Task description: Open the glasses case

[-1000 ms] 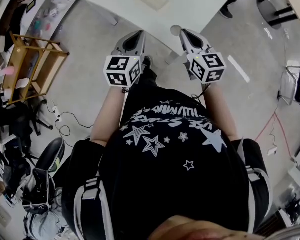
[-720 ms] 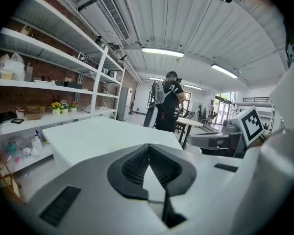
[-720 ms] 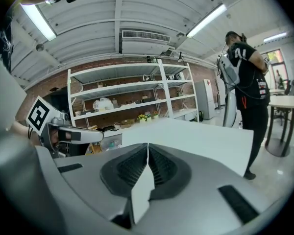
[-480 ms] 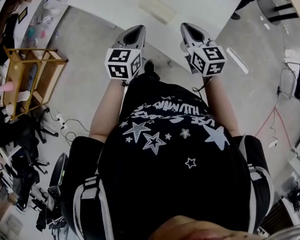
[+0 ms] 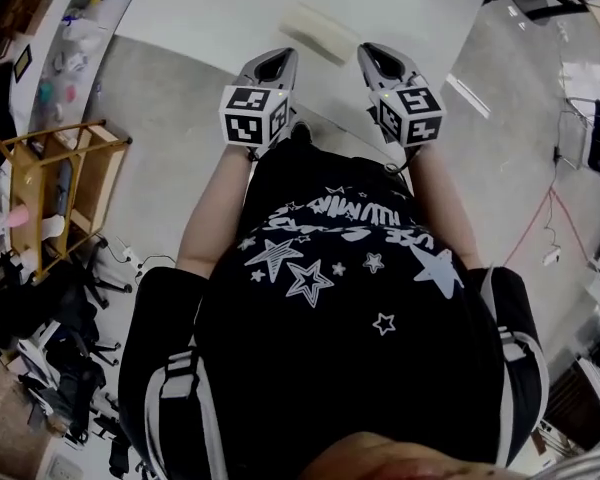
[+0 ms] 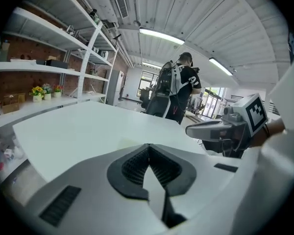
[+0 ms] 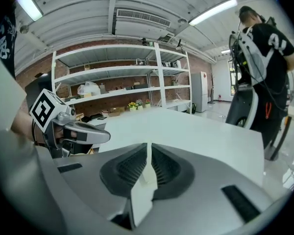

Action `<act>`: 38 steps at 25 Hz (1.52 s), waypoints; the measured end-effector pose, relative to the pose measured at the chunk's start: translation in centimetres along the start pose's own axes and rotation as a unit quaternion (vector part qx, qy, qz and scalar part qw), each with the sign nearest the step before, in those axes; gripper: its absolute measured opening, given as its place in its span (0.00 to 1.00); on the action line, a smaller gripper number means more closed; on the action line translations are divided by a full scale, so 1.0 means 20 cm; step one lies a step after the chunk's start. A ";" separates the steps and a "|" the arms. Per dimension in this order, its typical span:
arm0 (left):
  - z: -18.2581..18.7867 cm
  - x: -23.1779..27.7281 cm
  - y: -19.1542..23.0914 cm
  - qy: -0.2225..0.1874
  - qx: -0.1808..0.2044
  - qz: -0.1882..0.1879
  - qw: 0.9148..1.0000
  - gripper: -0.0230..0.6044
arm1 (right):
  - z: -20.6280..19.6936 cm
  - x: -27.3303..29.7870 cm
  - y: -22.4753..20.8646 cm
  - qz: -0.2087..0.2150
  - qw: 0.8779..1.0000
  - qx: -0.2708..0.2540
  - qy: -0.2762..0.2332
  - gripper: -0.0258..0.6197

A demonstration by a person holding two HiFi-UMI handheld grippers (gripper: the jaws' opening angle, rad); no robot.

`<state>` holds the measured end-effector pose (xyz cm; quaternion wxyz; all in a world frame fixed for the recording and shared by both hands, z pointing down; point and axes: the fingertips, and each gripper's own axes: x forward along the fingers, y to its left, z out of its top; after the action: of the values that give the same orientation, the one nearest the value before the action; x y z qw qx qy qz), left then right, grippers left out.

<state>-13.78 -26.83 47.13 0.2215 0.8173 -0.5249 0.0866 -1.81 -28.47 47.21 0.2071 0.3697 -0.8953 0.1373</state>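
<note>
Jaws: left gripper (image 5: 272,61) and right gripper (image 5: 378,56) both clenched, empty | glasses case (image 5: 320,31) lay ahead between them on the tabletop (image 5: 200,13) | long axis crosswise, slanted | I judged right nearer

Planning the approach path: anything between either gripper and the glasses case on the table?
Nothing visible. The glasses case lies alone on the white table, ahead of the left gripper and the right gripper and roughly between their lines. Only bare table surface separates them from it.
</note>
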 end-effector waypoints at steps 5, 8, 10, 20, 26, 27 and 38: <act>-0.06 0.14 0.07 0.035 0.004 -0.016 0.999 0.06 | -0.06 0.12 -0.01 -0.006 0.999 -0.016 0.037 0.13; -0.09 0.20 0.10 0.054 0.006 -0.023 0.998 0.06 | -0.10 0.17 -0.03 -0.014 0.998 -0.020 0.054 0.19; -0.11 0.24 0.12 0.066 0.008 -0.024 0.997 0.06 | -0.12 0.19 -0.04 -0.016 0.997 -0.023 0.066 0.24; -0.19 0.37 0.18 0.118 0.030 -0.014 0.992 0.06 | -0.23 0.29 -0.03 -0.013 0.989 -0.077 0.124 0.37; -0.22 0.42 0.20 0.140 0.030 -0.017 0.989 0.06 | -0.26 0.31 -0.05 -0.020 0.987 -0.074 0.139 0.38; -0.22 0.43 0.20 0.143 0.032 -0.018 0.989 0.06 | -0.26 0.31 -0.05 -0.020 0.987 -0.073 0.141 0.38; -0.25 0.47 0.18 0.174 0.050 -0.012 0.983 0.06 | -0.29 0.37 -0.03 0.003 0.975 -0.150 0.165 0.48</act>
<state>-12.55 -33.54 56.03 0.2690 0.8060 -0.4638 0.2509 -4.56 -31.01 55.79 0.4045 0.3041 -0.8604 0.0609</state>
